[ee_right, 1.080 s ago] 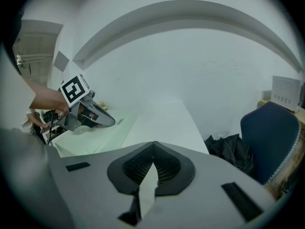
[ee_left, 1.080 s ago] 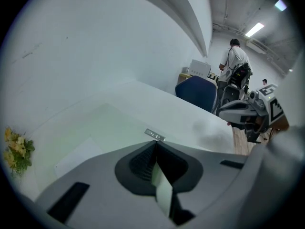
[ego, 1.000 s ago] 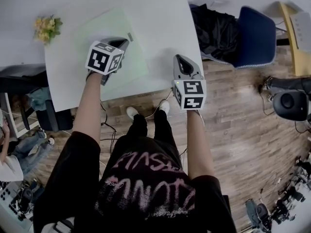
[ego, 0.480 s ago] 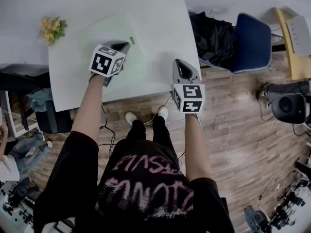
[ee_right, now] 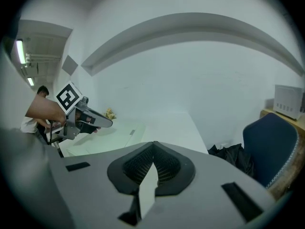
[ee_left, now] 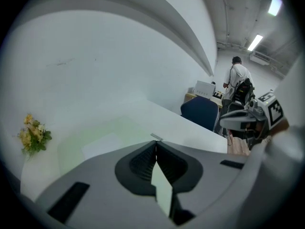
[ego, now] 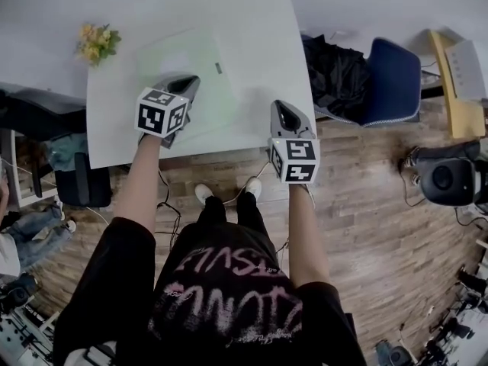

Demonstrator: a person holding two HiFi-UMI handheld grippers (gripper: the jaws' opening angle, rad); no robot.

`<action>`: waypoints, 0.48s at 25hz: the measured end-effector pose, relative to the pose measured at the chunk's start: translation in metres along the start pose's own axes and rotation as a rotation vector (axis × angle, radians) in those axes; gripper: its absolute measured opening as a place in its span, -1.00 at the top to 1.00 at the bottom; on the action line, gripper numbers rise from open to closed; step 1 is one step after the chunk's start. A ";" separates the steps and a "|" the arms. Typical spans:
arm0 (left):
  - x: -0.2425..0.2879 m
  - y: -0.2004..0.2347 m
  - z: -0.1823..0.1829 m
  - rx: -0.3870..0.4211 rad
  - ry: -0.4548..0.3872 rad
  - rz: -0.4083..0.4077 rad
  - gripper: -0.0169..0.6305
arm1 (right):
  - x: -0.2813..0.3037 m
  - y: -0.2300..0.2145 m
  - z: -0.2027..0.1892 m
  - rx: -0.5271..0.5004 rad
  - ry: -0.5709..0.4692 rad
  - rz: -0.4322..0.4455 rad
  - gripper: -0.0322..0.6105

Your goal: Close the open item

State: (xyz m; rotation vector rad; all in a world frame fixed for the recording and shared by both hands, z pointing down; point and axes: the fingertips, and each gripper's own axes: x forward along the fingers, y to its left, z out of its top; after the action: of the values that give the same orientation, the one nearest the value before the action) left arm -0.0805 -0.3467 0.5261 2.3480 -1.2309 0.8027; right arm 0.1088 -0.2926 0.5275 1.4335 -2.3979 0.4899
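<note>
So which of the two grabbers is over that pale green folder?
The left gripper, nearer the yellow flowers, hangs above the green folder. The right gripper is off it, at the table's near edge.

A white table point(ego: 252, 21) offers wide bare surface beyond and to the right of a flat pale green item point(ego: 183, 56), which lies low enough to pass over from the near edge. A small bunch of yellow flowers point(ego: 97, 43) stands at the far left corner, well apart from it. Off the table's right side, a blue chair point(ego: 393, 78) draped with what looks like a black garment point(ego: 335, 71) crowds that approach.
</note>
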 end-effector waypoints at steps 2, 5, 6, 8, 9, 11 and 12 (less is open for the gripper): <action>-0.013 0.002 0.001 -0.008 -0.024 0.022 0.93 | -0.001 0.007 0.005 -0.009 -0.009 0.010 0.87; -0.031 0.003 -0.002 -0.029 -0.049 0.044 0.93 | -0.003 0.020 0.013 -0.026 -0.025 0.026 0.87; -0.038 0.003 -0.003 -0.037 -0.057 0.046 0.93 | -0.004 0.024 0.016 -0.031 -0.030 0.029 0.87; -0.051 0.001 -0.005 -0.046 -0.078 0.055 0.93 | -0.007 0.031 0.022 -0.041 -0.040 0.035 0.87; -0.058 0.001 -0.005 -0.047 -0.089 0.064 0.93 | -0.009 0.035 0.025 -0.047 -0.045 0.038 0.87; -0.072 0.002 -0.005 -0.052 -0.117 0.092 0.93 | -0.012 0.043 0.032 -0.058 -0.056 0.045 0.87; -0.080 0.003 -0.004 -0.056 -0.135 0.107 0.93 | -0.014 0.047 0.036 -0.064 -0.063 0.048 0.87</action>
State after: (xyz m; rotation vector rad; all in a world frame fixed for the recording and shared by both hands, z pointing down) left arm -0.1203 -0.2966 0.4784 2.3402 -1.4254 0.6424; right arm 0.0706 -0.2769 0.4837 1.3869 -2.4790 0.3809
